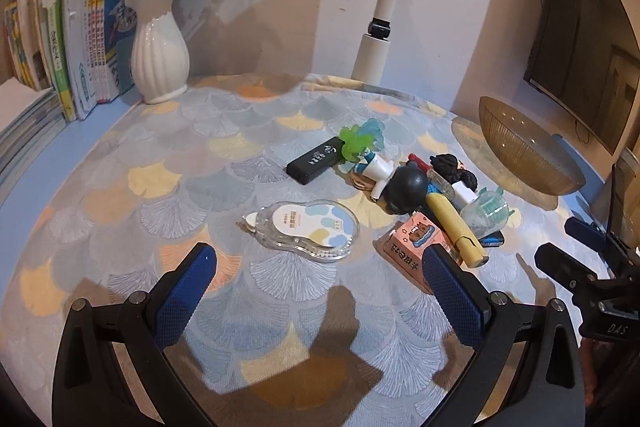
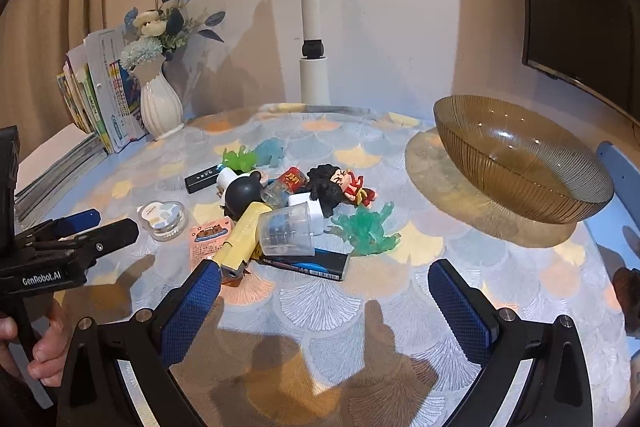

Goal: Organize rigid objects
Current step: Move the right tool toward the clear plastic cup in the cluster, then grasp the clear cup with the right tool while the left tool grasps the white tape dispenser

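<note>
While both tools are hovering over the tablecloth [image 1: 120, 195], nothing is getting grabbed:
left gripper [image 1: 318, 285]: hanging wide open, empty, just short of the tape dispenser [image 1: 306, 229]
right gripper [image 2: 324, 291]: also gaping, empty, near the black box [image 2: 306, 263]
pile: figurine [image 2: 336, 185], clear cup [image 2: 286, 229], yellow marker [image 2: 240, 239] and pink box [image 2: 208, 235] are sitting jumbled mid-table
bowl [image 2: 520, 163]: sitting right of the pile, nothing in it
vase [image 1: 160, 51]: standing back left beside the books [image 1: 56, 47]
</note>
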Demonstrator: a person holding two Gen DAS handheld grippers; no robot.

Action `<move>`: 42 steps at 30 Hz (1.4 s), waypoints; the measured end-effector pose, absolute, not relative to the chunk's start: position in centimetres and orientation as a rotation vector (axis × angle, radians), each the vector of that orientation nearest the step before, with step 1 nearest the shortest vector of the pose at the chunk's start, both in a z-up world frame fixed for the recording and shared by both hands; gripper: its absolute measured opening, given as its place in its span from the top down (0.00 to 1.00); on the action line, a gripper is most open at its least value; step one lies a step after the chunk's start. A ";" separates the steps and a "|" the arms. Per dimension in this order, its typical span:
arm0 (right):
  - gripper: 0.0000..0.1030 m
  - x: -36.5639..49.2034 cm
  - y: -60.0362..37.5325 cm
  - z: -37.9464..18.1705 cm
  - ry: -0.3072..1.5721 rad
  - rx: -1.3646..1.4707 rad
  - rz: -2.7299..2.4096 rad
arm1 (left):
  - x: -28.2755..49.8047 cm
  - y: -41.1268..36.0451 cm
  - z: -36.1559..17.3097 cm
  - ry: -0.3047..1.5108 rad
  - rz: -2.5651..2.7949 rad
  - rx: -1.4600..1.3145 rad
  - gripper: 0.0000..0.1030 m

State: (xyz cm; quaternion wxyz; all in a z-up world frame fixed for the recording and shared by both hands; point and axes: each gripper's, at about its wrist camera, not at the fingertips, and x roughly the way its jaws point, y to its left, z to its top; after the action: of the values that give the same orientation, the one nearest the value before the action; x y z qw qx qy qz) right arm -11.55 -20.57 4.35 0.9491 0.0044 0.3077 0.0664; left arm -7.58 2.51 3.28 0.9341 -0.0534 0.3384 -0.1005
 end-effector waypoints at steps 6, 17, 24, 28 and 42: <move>0.00 -11.3 -20.8 4.3 0.640 0.032 0.123 | -7.7 2.3 3.5 0.690 -0.206 -0.085 0.01; 0.00 -11.2 -20.9 4.0 0.653 0.033 0.131 | -6.9 2.5 2.9 0.744 -0.176 -0.103 0.01; 0.00 -11.0 -21.1 4.0 0.660 0.039 0.127 | -6.7 2.6 2.8 0.762 -0.169 -0.105 0.01; 0.00 -10.7 -21.2 3.9 0.674 0.041 0.121 | -6.4 2.6 2.5 0.788 -0.151 -0.106 0.01; 0.29 -7.0 -19.3 3.8 0.813 0.087 0.166 | -0.9 -0.8 1.6 0.920 -0.054 0.075 0.01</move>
State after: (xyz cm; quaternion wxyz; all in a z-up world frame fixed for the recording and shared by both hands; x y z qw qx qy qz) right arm -6.99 -19.27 3.83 0.9142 0.0420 0.3949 0.0805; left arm -0.88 -0.79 1.56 0.8951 0.0362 0.4436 -0.0259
